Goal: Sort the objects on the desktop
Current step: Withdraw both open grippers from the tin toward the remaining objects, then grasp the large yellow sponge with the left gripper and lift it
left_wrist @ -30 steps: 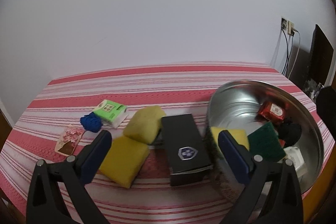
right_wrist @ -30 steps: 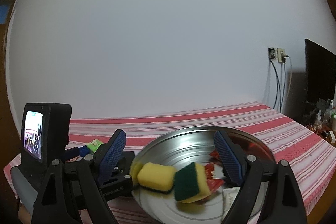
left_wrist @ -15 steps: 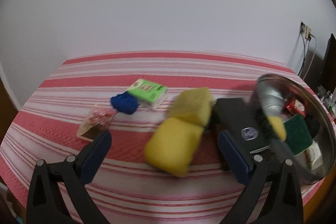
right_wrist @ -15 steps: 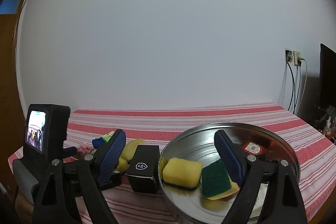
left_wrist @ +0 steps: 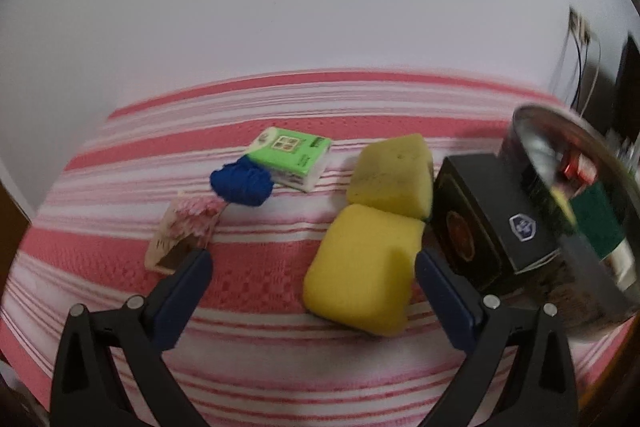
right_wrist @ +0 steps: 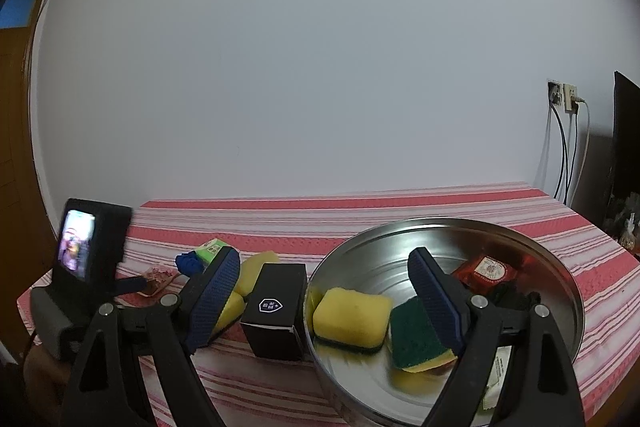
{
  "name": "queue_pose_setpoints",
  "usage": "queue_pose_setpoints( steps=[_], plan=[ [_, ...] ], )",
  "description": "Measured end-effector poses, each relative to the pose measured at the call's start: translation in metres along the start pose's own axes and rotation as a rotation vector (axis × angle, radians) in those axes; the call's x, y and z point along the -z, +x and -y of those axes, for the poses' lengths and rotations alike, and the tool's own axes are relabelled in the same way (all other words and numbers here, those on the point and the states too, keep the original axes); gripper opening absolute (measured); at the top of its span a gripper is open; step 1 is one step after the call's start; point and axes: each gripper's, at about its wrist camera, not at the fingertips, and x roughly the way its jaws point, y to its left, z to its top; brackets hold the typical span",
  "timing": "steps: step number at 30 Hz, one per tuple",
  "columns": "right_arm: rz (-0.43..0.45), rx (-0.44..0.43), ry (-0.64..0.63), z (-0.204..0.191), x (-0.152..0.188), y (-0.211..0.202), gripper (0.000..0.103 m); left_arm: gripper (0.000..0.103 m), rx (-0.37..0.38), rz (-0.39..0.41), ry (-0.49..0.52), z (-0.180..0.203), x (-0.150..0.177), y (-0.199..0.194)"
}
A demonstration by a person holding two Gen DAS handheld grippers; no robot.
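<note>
We're dumping loose stuff into the bowl (right_wrist: pixel 560 291) at the surface's right edge; two sponges are already in it. Left gripper (left_wrist: pixel 312 267) hangs low with jaws released, lined up on the near sponge (left_wrist: pixel 364 267) beside the box (left_wrist: pixel 480 215). Right gripper (right_wrist: pixel 324 291) hovers empty above the bowl, jaws wide.

Left tongs (left_wrist: pixel 310 267) gape wide over bare striped desk (left_wrist: pixel 248 291); open cloth lies between the pink packet (left_wrist: pixel 182 231) and the near yellow sponge (left_wrist: pixel 362 269). That sponge touches a second sponge (left_wrist: pixel 390 181) behind and sits just beside the black box (left_wrist: pixel 486 217), which stands against the steel bowl (left_wrist: pixel 536 147). No gap there. Right tongs (right_wrist: pixel 324 291) gape over the bowl's rim.
</note>
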Motion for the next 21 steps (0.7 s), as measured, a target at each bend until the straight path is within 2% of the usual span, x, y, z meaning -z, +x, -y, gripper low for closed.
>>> queue_pose_setpoints(
  steps=[2,8,10,12,15,18,20,21],
  plan=[
    [0.001,-0.014,-0.002,0.000,0.001,-0.003,0.088,0.102,-0.016,-0.014,0.034,0.006,-0.004,0.006],
    [0.009,-0.075,-0.019,-0.006,0.004,-0.009,0.088,0.096,0.013,-0.037,0.051,0.009,-0.008,0.011],
    [0.008,-0.081,-0.031,-0.009,0.004,-0.009,0.088,0.090,0.054,-0.046,0.060,0.011,-0.006,0.010],
    [0.006,-0.088,-0.034,-0.010,0.004,-0.009,0.088,0.090,0.103,-0.053,0.051,0.012,-0.005,0.008],
    [-0.001,-0.094,-0.030,-0.012,0.005,-0.008,0.088,0.089,0.096,-0.055,0.069,0.017,-0.007,0.011],
    [0.003,-0.098,-0.032,-0.013,0.005,-0.009,0.088,0.079,0.105,-0.088,0.093,0.022,-0.007,0.019],
    [0.003,-0.121,-0.025,-0.011,0.006,-0.010,0.088,0.076,0.106,-0.101,0.100,0.024,-0.005,0.021],
    [-0.001,-0.141,-0.016,-0.011,0.006,-0.010,0.088,0.070,0.101,-0.106,0.096,0.024,-0.005,0.024]
  ],
)
